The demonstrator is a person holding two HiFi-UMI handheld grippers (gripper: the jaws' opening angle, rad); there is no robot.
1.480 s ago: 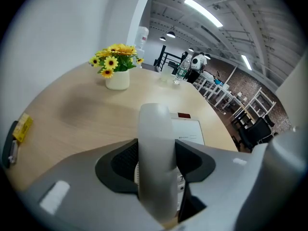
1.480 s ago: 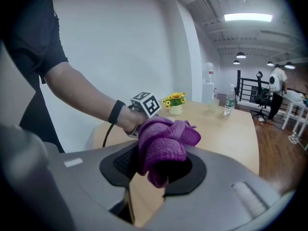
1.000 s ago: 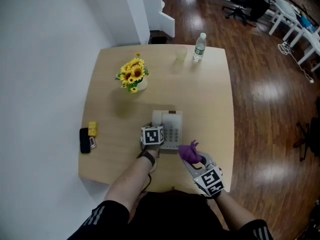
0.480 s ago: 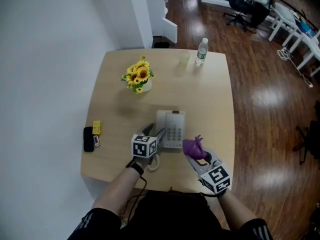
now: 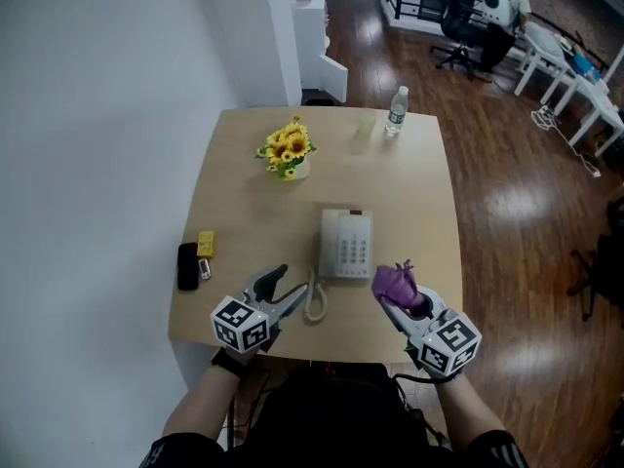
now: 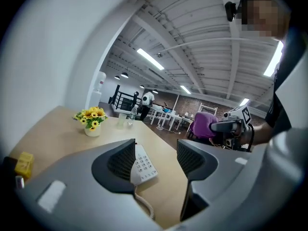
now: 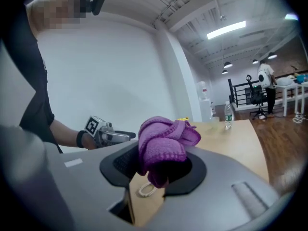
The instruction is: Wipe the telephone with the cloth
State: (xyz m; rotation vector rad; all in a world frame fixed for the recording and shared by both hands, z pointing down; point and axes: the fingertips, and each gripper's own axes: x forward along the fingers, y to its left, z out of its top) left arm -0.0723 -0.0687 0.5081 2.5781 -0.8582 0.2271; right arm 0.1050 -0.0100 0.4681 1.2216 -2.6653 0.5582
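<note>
The bunched purple knitted cloth (image 7: 163,141) covers the jaw tips of the right gripper (image 7: 159,163), which is clamped on it. In the right gripper view it blocks the white push-button telephone (image 5: 346,245) except for a bit of coiled cord (image 7: 146,190). The telephone lies flat on the light wooden table (image 5: 244,203), ahead of and between both grippers, with the cloth just beside its near right corner. The left gripper (image 6: 156,153) has its jaws spread with nothing held, and one jaw cuts off part of the telephone in its own view.
</note>
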